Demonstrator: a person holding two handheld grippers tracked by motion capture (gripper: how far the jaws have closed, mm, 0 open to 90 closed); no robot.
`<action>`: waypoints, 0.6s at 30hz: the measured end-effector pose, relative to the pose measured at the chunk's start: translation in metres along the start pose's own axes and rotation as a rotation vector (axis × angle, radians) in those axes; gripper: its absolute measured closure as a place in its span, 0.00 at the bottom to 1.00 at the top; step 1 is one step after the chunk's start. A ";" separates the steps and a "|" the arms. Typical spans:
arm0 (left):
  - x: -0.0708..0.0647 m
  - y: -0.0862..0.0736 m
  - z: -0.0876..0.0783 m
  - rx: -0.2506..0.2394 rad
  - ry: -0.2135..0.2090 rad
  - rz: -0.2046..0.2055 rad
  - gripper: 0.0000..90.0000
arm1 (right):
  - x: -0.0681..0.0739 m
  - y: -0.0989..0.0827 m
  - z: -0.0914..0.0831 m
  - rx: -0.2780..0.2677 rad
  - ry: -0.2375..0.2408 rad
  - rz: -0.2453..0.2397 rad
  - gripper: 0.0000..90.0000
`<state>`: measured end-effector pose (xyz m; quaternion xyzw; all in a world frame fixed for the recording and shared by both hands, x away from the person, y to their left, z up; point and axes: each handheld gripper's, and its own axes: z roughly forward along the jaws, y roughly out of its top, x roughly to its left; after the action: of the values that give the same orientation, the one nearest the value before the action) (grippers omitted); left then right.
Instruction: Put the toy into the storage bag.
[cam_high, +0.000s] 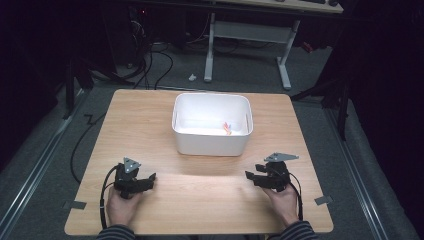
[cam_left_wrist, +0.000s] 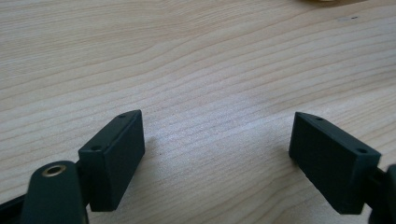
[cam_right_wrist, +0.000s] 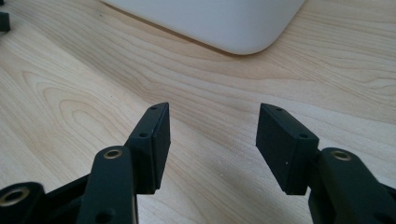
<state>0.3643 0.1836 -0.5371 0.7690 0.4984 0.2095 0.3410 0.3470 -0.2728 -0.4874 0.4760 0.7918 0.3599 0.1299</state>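
Ahead of my right gripper (cam_high: 250, 176) sits the white bin (cam_high: 211, 144), well apart across bare table (cam_high: 200, 200), a small orange item (cam_high: 228, 129) inside it. Nothing blocks the way. My left gripper (cam_high: 150, 179) gapes wide; the right stands partly open, both holding nothing.

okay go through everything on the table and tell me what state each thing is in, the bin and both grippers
White bin: upright, open-topped, a small orange and pink item lying inside near its right wall.
Left gripper: low over the table, jaws open, nothing between them.
Right gripper: low over the table, jaws open, nothing between them.
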 end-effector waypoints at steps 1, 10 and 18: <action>0.000 0.000 0.000 0.000 0.000 0.000 0.21 | 0.000 0.000 0.001 0.002 -0.002 0.001 0.49; 0.000 0.000 0.000 0.000 0.000 0.000 0.21 | 0.002 -0.006 0.018 0.036 -0.025 -0.004 0.47; 0.000 0.000 0.000 0.000 0.000 0.000 0.21 | 0.005 -0.012 0.031 0.027 -0.095 -0.041 0.47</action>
<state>0.3643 0.1835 -0.5371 0.7690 0.4985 0.2095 0.3410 0.3533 -0.2579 -0.5164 0.4780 0.7992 0.3235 0.1680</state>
